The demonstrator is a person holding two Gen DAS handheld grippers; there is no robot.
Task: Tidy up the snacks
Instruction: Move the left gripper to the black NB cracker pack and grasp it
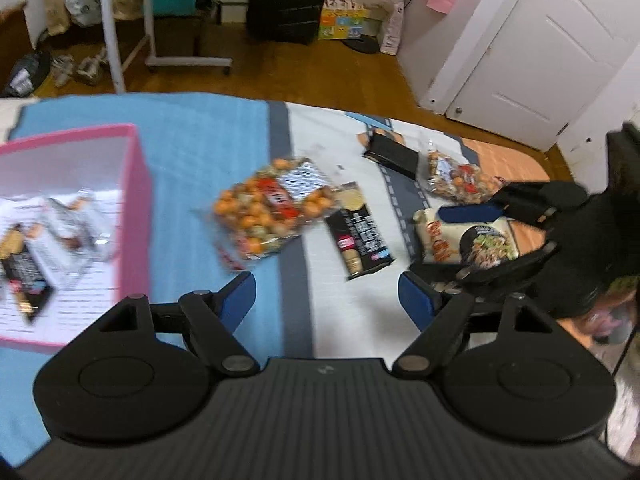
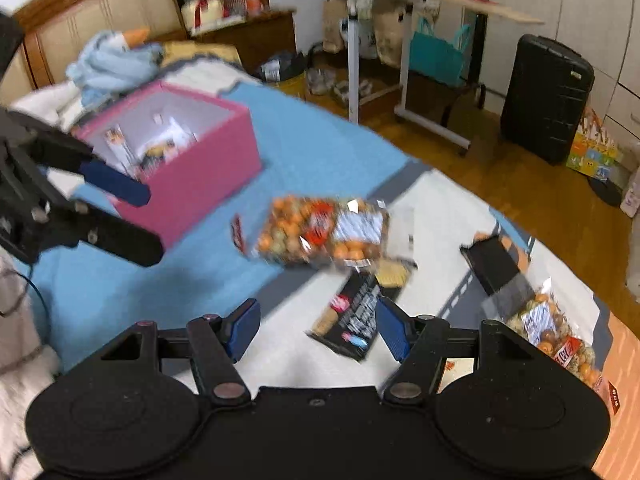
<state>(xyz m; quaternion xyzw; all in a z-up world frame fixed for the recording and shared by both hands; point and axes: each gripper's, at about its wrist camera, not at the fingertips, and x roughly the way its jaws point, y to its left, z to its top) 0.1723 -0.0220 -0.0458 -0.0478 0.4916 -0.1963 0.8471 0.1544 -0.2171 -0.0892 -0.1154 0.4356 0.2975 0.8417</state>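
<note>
Ahead of both open, empty grippers, left gripper and right gripper: long black snack packet on white bedcover, long axis near-to-far, nearer the right.

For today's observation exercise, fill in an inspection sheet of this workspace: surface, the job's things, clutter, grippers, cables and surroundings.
Surface: bed cover, blue and white, with grey road stripes.
Job's things: pink box open, a few packets inside; loose on the cover are a bag of orange snacks, a black packet, a noodle packet, a second snack bag and a small black box.
Clutter: blue cloth behind the box.
Grippers: left gripper open, empty; right gripper open, empty.
Cables: thin cable at the left edge.
Surroundings: wooden floor, black suitcase, white door, rolling table.
</note>
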